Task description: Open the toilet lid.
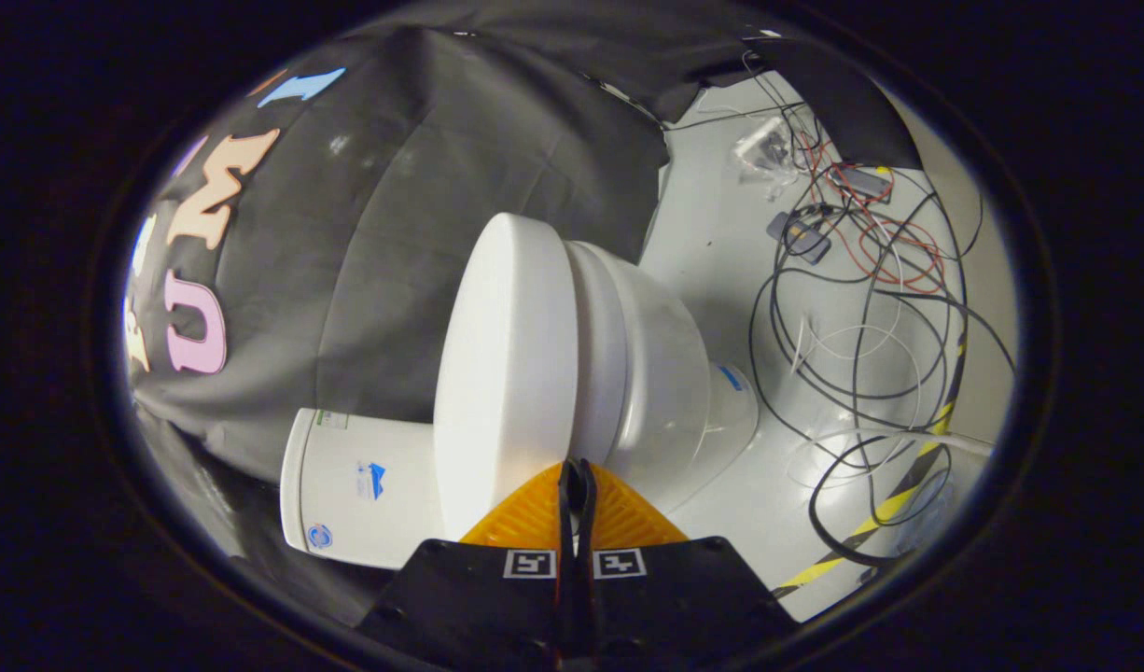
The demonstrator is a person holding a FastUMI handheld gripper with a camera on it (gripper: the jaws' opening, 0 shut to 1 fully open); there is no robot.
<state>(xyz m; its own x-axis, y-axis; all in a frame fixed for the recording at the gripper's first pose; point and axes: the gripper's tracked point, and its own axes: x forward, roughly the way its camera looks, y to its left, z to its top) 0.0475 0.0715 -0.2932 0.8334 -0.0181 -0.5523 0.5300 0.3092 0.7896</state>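
A white toilet fills the middle of the view, seen rolled on its side. Its lid (pixel 507 373) lies flat against the seat (pixel 598 345), with the bowl (pixel 670 373) beyond on the right. My gripper (pixel 577 467) is shut, its two fingers pressed together with nothing between them. The fingertips sit right at the lid's rim, at the seam where lid meets seat. Whether they touch the rim I cannot tell.
The white tank (pixel 357 485) stands to the left of the fingers, behind the lid. Loose black, red and white cables (pixel 861 317) sprawl over the pale floor (pixel 712 243) beyond the bowl. A yellow-black striped tape (pixel 871 518) runs along the floor.
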